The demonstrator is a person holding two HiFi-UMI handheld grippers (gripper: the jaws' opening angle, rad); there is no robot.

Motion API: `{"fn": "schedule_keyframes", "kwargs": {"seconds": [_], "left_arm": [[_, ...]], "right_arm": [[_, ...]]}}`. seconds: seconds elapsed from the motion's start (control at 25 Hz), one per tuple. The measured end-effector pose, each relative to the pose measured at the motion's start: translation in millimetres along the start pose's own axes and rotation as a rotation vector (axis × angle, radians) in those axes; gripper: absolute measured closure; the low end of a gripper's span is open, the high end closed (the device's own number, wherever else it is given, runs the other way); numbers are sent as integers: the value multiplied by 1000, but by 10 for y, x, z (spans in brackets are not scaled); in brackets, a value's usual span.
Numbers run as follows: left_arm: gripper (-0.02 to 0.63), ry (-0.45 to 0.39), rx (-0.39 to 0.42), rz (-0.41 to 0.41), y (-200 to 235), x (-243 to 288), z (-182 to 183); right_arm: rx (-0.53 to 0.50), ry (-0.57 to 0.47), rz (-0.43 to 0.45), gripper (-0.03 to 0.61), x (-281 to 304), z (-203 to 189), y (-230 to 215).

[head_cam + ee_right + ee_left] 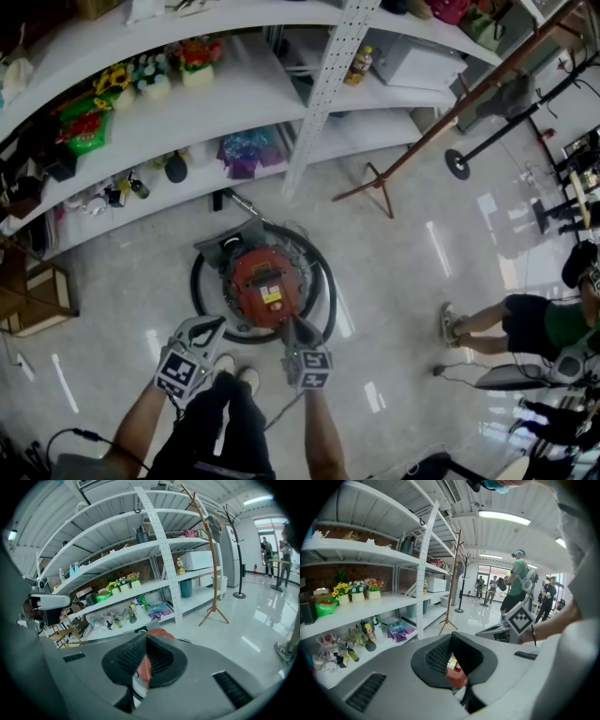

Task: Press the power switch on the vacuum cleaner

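The right gripper [293, 324], jaws together as one blunt tip, hangs at the red vacuum cleaner [267, 281], likely to press its switch, while the left gripper [212, 325] idles slightly apart.

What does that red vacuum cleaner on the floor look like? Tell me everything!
The vacuum cleaner is a round canister with a red top, a yellow label and grey plastic at the back. A black hose loops around it. It sits upright on the glossy floor in front of the white shelves. The right tongs point at its near edge; contact can't be told.
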State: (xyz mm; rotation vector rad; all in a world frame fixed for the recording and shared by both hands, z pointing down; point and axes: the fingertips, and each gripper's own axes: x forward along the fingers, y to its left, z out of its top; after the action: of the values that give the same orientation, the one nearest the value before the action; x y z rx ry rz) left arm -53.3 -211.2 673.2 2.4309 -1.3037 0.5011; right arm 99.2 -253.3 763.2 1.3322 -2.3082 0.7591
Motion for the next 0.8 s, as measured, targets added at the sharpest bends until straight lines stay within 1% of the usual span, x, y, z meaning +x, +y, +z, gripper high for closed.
{"fn": "schedule_keyframes", "kwargs": {"seconds": [0.16,0.28,0.68,0.8], "left_arm": [[607,-27,-1,3,-61,-85,196],[607,-25,32,-1,-95,-145,254],[607,-59,84,-19,-210,-398,613],[607,-68,73,-18,-254,-484,735]], "right_arm": [[-1,-21,5,567,-179,133,81],[0,-38,8,566,-306,217,137],[-9,-97,2,567,-770,590,355],[-13,-114,0,567,-927,717,440]]}}
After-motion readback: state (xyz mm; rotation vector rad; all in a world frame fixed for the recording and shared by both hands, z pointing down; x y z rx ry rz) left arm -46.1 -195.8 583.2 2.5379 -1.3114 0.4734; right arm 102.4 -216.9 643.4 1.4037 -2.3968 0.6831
